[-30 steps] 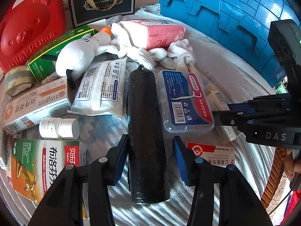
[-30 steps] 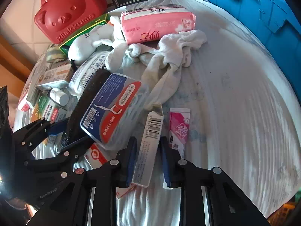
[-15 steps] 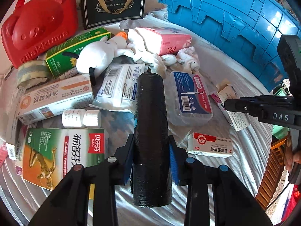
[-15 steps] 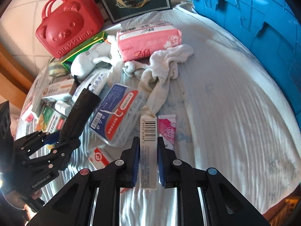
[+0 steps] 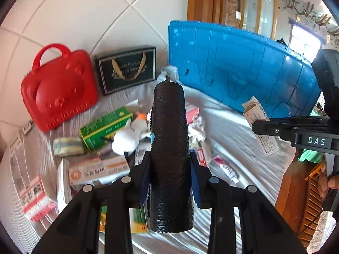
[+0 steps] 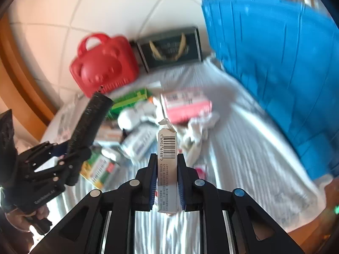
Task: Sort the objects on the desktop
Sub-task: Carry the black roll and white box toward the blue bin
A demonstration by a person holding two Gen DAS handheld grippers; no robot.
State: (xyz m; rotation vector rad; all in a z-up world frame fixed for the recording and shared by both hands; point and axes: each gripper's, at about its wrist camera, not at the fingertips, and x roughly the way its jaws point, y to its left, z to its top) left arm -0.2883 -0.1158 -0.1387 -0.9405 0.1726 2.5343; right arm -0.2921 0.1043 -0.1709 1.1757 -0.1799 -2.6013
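Desktop clutter covers a striped cloth [image 5: 243, 148] beside a closed blue crate [image 5: 243, 67], red bear case [image 5: 59, 89] and dark gift box [image 5: 127, 69], while, lifted above it, the left gripper [image 5: 170, 169] clamps a black wrapped roll [image 5: 169, 139] and the right gripper [image 6: 167, 180] pinches a slim barcoded carton [image 6: 167, 148].

white tiled wall [image 5: 89, 17] — behind table | wooden door frame [image 5: 203, 2] — upper right | wooden chair [image 5: 311, 192] — right edge

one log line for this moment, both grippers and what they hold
left gripper: shut on black roll | right gripper: shut on slim box | both held above cloth | blue crate behind
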